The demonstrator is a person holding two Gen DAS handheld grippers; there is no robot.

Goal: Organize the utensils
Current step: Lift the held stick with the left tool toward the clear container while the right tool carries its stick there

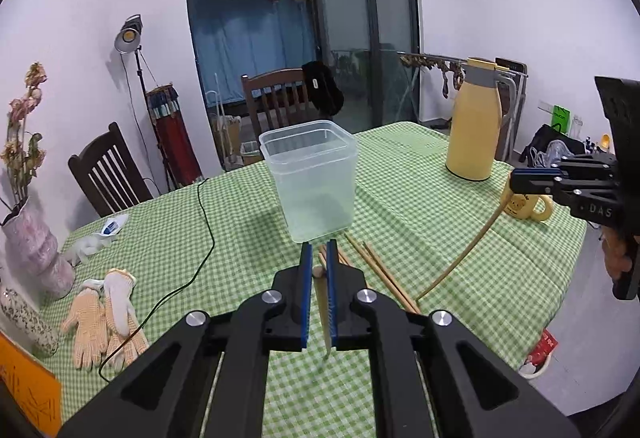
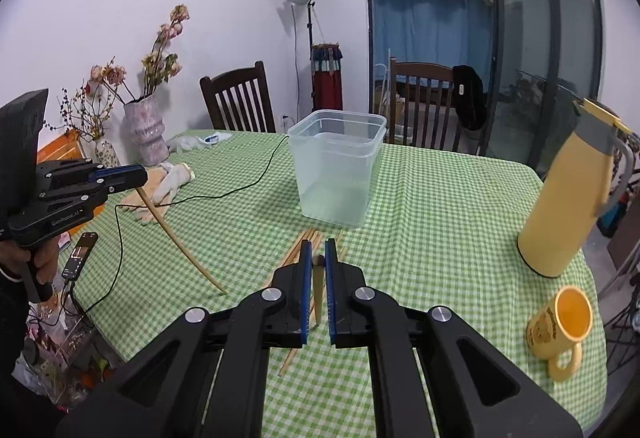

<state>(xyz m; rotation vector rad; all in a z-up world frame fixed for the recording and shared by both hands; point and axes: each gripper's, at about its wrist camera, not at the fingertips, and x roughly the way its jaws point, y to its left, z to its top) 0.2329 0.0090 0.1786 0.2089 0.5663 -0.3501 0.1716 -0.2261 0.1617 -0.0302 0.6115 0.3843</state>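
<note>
A clear plastic container point(image 1: 312, 178) point(image 2: 336, 174) stands upright mid-table on the green checked cloth point(image 1: 420, 222). In front of it lie several wooden chopsticks point(image 1: 380, 274) point(image 2: 298, 254). My left gripper point(image 1: 319, 245) is shut on a single chopstick point(image 1: 322, 310), held near its top end with the thin end hanging toward the cloth. My right gripper point(image 2: 318, 243) is shut on another chopstick point(image 2: 318, 290) in the same way. Each view shows the other gripper point(image 1: 514, 180) point(image 2: 144, 174) raised at the side with its chopstick point(image 1: 460, 258) point(image 2: 176, 238) dangling.
A yellow thermos jug point(image 1: 474, 122) point(image 2: 568, 198) and a yellow mug point(image 1: 528, 204) point(image 2: 560, 322) stand on the right. Work gloves point(image 1: 104, 318), a black cable point(image 1: 204, 238), two vases point(image 2: 146, 130) and a phone point(image 2: 80, 254) sit on the left. Wooden chairs point(image 2: 240, 98) ring the table.
</note>
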